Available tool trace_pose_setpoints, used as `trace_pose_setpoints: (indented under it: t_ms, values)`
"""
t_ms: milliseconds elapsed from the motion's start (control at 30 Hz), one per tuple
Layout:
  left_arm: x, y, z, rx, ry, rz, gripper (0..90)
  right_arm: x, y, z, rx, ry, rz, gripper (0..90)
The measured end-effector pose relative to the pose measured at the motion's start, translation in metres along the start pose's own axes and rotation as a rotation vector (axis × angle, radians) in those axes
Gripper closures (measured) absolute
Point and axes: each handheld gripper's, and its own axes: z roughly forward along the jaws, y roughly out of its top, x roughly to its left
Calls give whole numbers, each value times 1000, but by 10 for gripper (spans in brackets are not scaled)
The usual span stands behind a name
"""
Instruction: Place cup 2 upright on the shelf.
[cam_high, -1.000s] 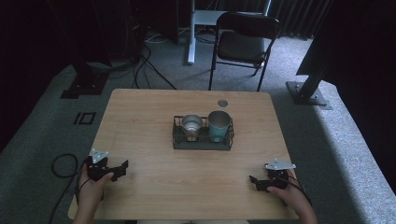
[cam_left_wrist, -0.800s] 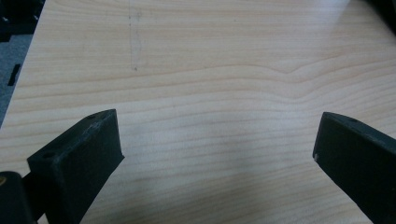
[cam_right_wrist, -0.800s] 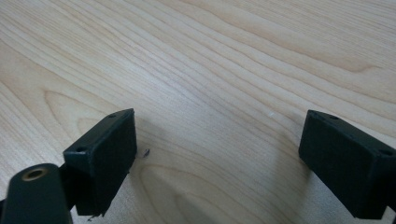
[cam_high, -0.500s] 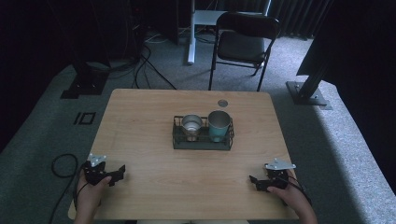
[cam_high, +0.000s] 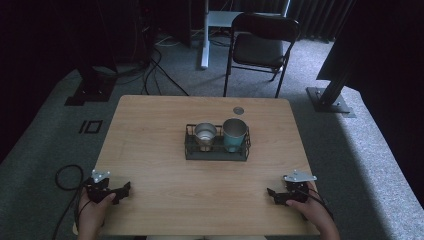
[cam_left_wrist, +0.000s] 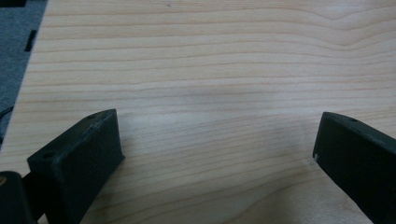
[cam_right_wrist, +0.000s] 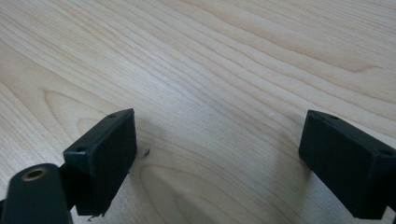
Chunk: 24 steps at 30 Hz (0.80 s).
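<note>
At the bench's (cam_high: 150, 130) near left corner, the left claw (cam_high: 123, 189) rests with jaws spread wide, holding nothing. Ahead at mid-bench, the wire rack (cam_high: 217, 151) holds 2 cups, steel (cam_high: 205, 134) left and teal (cam_high: 234, 134) right, its length crosswise. Near right, the right claw (cam_high: 270, 192) gapes empty, about equally far. No readable writing.
</note>
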Motion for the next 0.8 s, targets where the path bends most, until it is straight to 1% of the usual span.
trace_pose_setpoints:
  t_ms: [33, 100, 133, 167, 233, 267, 400, 667, 800]
  values:
    - [0, -1, 0, -5, 5, 0, 18, 0, 0, 0, 0, 0, 0, 110]
    - [-1, -1, 0, -1, 15, 2, 18, 0, 0, 0, 0, 0, 0, 110]
    - [-1, 0, 1, 3, 27, 4, 18, 0, 0, 0, 0, 0, 0, 110]
    - [-3, 0, 1, 10, 41, 16, 18, 0, 0, 0, 0, 0, -1, 110]
    - [-9, 0, 2, 9, 70, -16, 19, 0, 0, 0, 0, 0, 0, 110]
    - [-9, 0, 2, 8, 76, -23, 19, 0, 0, 0, 0, 0, 0, 110]
    - [-10, 3, 5, 4, 115, -69, 18, 0, 0, 0, 0, 0, -1, 110]
    - [-11, 4, 6, 3, 136, -89, 18, 0, 0, 0, 0, 0, -1, 109]
    - [-11, 4, 6, 3, 138, -91, 17, 0, 0, 0, 0, 0, -1, 110]
